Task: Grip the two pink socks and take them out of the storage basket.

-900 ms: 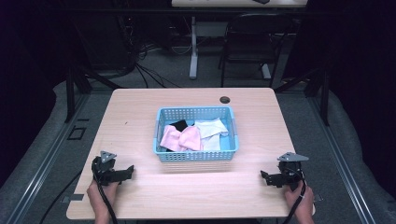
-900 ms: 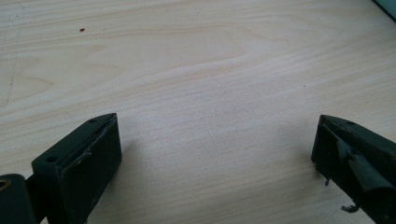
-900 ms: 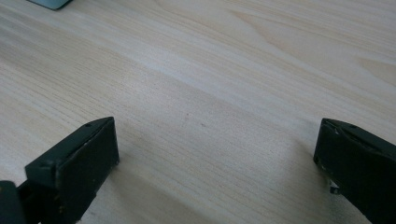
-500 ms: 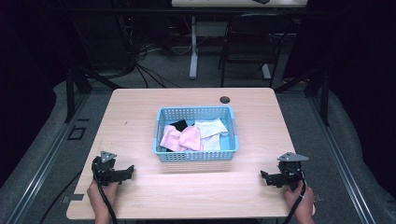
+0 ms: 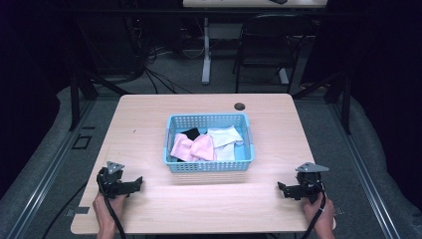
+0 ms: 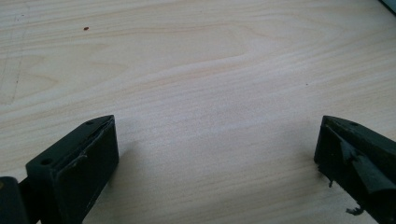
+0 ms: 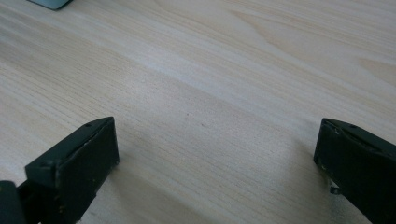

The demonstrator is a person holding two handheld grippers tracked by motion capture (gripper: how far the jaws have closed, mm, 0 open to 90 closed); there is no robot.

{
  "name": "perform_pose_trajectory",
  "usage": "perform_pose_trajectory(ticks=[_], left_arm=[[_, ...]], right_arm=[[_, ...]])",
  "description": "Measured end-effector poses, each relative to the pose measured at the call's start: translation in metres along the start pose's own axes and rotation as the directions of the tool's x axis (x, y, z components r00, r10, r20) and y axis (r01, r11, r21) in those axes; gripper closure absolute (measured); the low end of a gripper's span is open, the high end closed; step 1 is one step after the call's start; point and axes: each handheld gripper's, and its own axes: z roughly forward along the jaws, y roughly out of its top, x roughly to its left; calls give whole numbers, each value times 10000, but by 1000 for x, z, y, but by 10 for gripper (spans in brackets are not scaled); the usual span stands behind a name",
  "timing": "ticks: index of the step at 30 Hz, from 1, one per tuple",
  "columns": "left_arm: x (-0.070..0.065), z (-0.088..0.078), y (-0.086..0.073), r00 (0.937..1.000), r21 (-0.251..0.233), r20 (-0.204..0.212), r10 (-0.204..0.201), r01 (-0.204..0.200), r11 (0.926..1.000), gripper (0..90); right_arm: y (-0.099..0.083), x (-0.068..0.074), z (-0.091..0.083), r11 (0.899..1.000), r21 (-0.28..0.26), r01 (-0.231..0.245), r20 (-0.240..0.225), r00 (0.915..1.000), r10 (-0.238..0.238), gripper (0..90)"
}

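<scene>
Hands enter at the near edge of the tabletop [image 5: 149, 124], one by each near corner. Left hand [image 5: 107, 206] holds the left hand-held gripper [image 5: 133, 185] near the near-left corner, jaws pointing toward the tabletop's middle; in the left gripper view the two black jaws stand spread wide over bare pale wood, nothing between them. Right hand [image 5: 318, 209] holds the right hand-held gripper [image 5: 284, 189] near the near-right corner, jaws pointing inward toward the left one; in the right gripper view its jaws are likewise spread wide over bare wood, empty. A grey three-cornered plate sits on top of each unit and a black cable trails back toward the near edge. Farther in, about the tabletop's centre and well apart from both units, stands a blue perforated basket [image 5: 208, 167]. Inside it: pink cloth [image 5: 193, 147] at the near-left, white cloth [image 5: 224, 139] to the right, a black item [image 5: 191, 133] at the far-left, partly covered. Near the far edge, right of centre, a small dark round spot [image 5: 240, 106]; cannot tell what it is.
</scene>
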Motion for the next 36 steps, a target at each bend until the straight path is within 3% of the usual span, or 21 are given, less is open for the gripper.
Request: perform_pose_trajectory(ticks=[2, 6, 9, 23, 28, 32, 34, 36], left_arm=[[-1, -1, 2, 9997, 140, 121, 200, -202, 9997, 1], [-4, -9, 8, 9979, 168, 635, 144, -155, 9997, 1], [-6, -16, 16, 9967, 270, 731, 357, -378, 9989, 0], [-18, -47, 60, 9913, 438, 1180, 580, -636, 9970, 3], [-27, -55, 79, 9847, 525, 1411, 1020, -1103, 9925, 3], [-30, -63, 91, 9804, 44, 1567, 1191, -1213, 9926, 3], [-30, -64, 94, 9795, 40, 1580, 1252, -1274, 9918, 3], [-35, -67, 106, 9744, -1, 1688, 1484, -1505, 9886, 3]], right_arm=[[0, 0, 0, 10000, -38, 0, 21, 10000, 0, 0], [0, 0, 0, 10000, -35, -4, 23, 10000, 4, 0], [0, 0, 0, 10000, -37, -2, 23, 10000, 2, 0], [0, 0, 0, 10000, -34, -5, 32, 10000, 6, 0], [0, 0, 0, 10000, -32, -2, 32, 10000, 3, 0], [0, 0, 0, 10000, -40, 0, 18, 10000, 0, 0], [0, 0, 0, 10000, -8, -14, 17, 10000, 14, 0], [0, 0, 0, 10000, -35, -1, 23, 10000, 1, 0]])
